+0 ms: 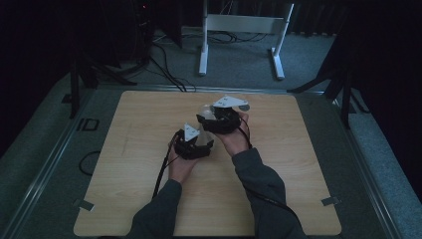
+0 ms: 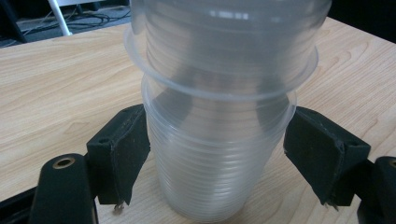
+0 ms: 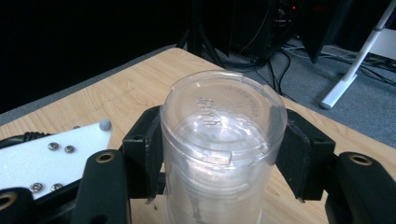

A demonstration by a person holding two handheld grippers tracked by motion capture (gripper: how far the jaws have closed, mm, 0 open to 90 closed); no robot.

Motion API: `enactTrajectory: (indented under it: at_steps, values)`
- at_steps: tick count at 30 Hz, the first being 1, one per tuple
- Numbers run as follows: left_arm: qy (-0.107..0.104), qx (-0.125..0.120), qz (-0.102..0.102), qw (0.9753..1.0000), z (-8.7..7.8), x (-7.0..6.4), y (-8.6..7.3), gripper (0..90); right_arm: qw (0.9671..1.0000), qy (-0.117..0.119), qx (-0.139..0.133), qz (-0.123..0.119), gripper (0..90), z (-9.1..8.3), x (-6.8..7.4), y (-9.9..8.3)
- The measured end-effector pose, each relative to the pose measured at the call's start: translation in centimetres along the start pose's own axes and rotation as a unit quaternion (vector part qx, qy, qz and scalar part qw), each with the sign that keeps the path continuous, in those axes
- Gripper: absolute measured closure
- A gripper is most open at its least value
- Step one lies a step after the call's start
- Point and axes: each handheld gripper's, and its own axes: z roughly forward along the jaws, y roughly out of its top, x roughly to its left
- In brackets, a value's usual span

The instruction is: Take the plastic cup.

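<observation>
L tongs (image 2: pixel 217 154): my jaws sit either side of the lower clear cup (image 2: pixel 215 172), pads touching or v. close to its ribbed wall on both sides. Reads as clamped, light squeeze, no visible crush. That cup stands upright on the tabletop (image 2: pixel 51 88), base down, long axis vertical. A second clear cup (image 2: pixel 224 51) is nested into its mouth from above, its rim riding just over the lower cup's rim. So not fully seated, or partway out; can't tell which.

In the high view my left hand (image 1: pixel 180 167) is nearer me, tongs near mid-tabletop (image 1: pixel 139 164).

R tongs (image 3: pixel 219 149): jaws flank the upper cup's (image 3: pixel 223 135) wall on both sides, contact looks made, so clamped on it too. From this cam I'm looking at its flat moulded base, i.e. it's inverted or tilted toward the lens; can't settle which. The white plate of the L tongs (image 3: pixel 51 154) shows just beside it at lower left.

The high view puts the right hand (image 1: pixel 235 137) farther from me and slightly right, tongs touching-close to the L pair.

Key relation, my read: both cups share one vertical axis, L holds bottom, R holds top. Next move prob. along that axis, straight up or down, no side load.
</observation>
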Motion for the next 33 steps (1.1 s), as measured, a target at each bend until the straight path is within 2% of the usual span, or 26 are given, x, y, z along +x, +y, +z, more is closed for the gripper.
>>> enactTrajectory:
  at_steps: [9,26,33]
  values:
    - [0.0,0.001,0.001,1.0,0.0,0.0,0.0,22.5,0.9999,0.0,-0.013,0.002,39.6,-0.7,0.0,0.8]
    - [0.006,0.003,0.002,1.0,0.2,-0.2,-0.1,21.5,0.9997,-0.001,-0.022,0.001,39.6,-1.3,0.1,2.2]
    - [0.005,0.004,-0.003,1.0,0.3,-0.2,-0.2,21.4,0.9997,0.004,-0.022,0.003,39.6,-1.6,0.1,2.8]
